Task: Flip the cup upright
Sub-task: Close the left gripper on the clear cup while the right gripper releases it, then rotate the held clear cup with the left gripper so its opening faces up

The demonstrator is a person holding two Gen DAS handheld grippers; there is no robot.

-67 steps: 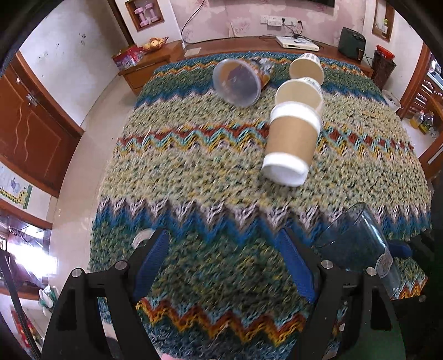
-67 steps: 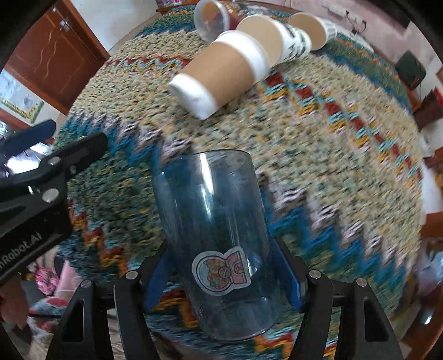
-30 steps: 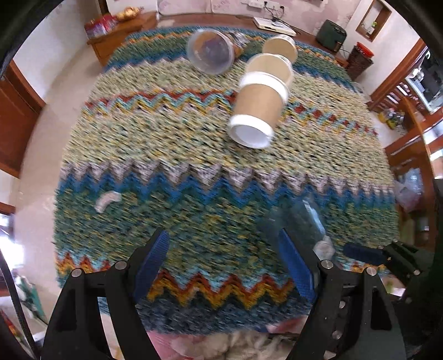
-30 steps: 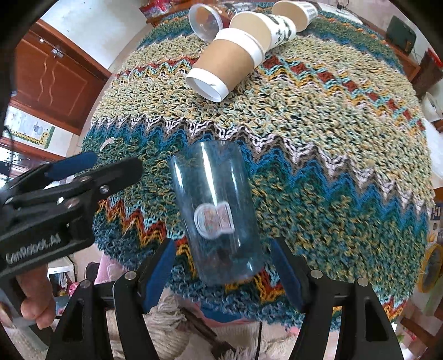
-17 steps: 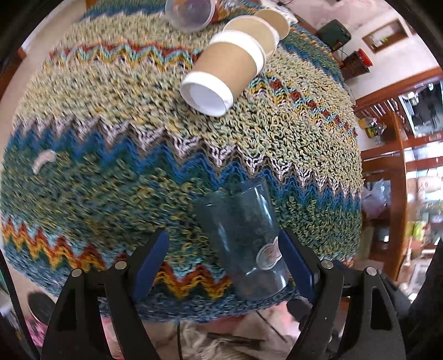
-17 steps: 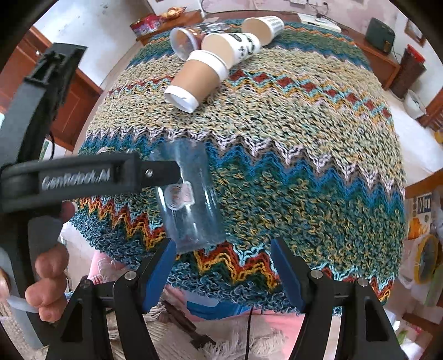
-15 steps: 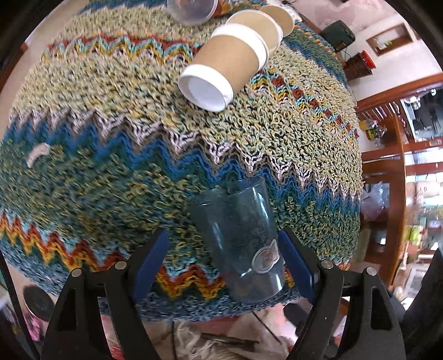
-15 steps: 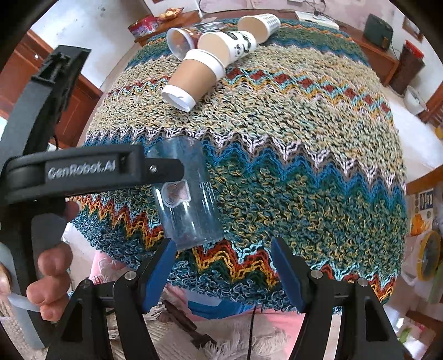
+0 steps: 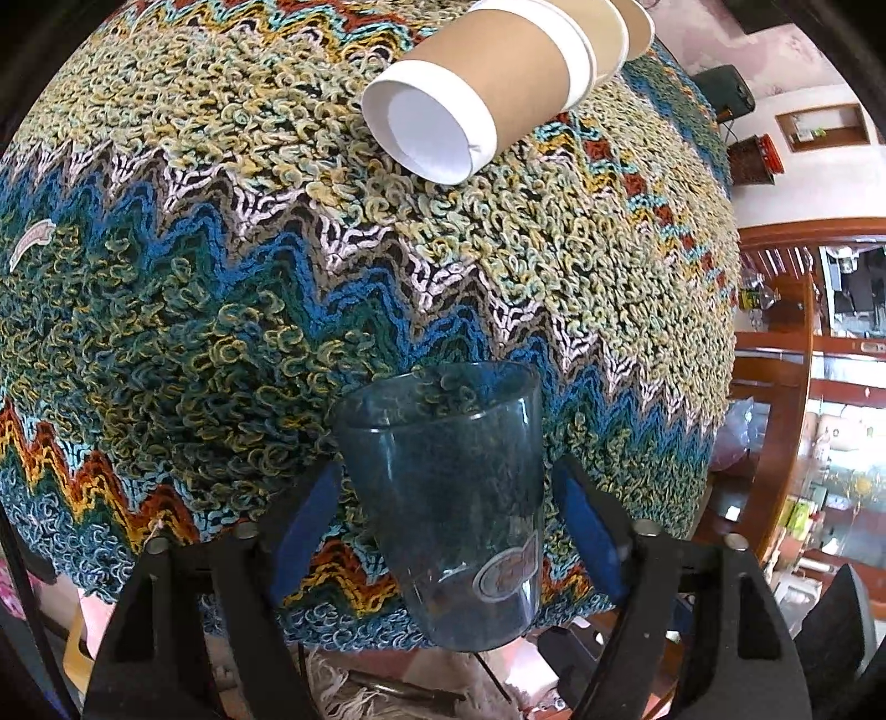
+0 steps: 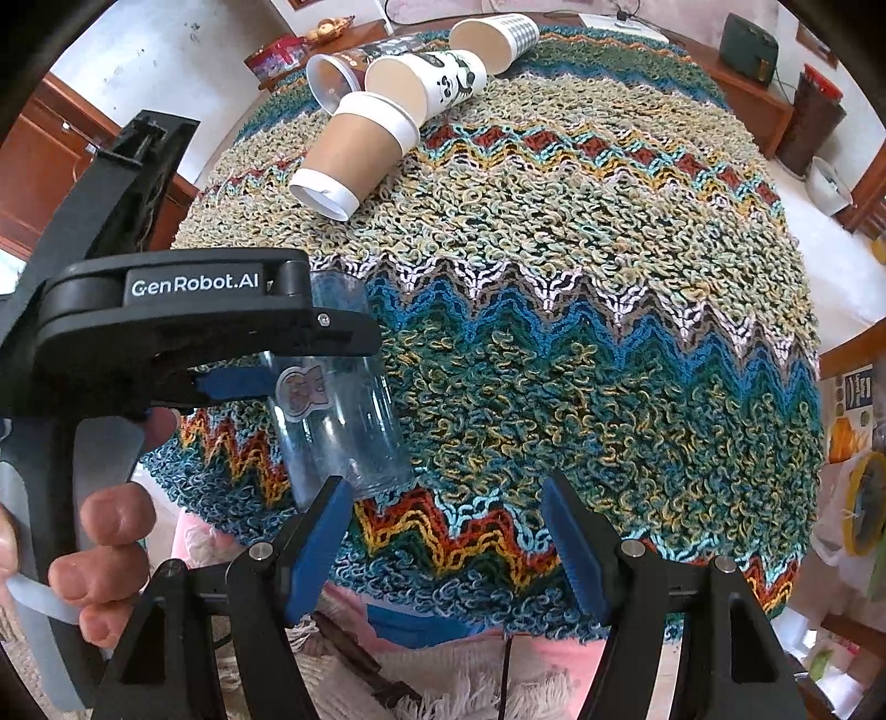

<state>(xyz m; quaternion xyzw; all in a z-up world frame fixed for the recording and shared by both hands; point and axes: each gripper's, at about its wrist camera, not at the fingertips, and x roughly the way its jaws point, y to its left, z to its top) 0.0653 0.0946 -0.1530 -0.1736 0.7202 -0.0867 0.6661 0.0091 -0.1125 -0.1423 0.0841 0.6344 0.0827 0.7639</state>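
Note:
A clear blue plastic cup with a round sticker stands upside down, rim on the knitted zigzag cloth, near the table's front edge. My left gripper is open with its blue pads either side of the cup, a gap on both sides. In the right wrist view the cup sits front left, partly hidden by the left gripper's black body. My right gripper is open and empty, to the right of the cup.
A brown sleeved paper cup lies on its side further back. Behind it lie a panda-print cup, a clear cup and a checked paper cup. The cloth's front edge drops off just below the blue cup.
My right gripper let go of the blue cup and drew back to the right. My left gripper moved in from the left and now straddles the cup.

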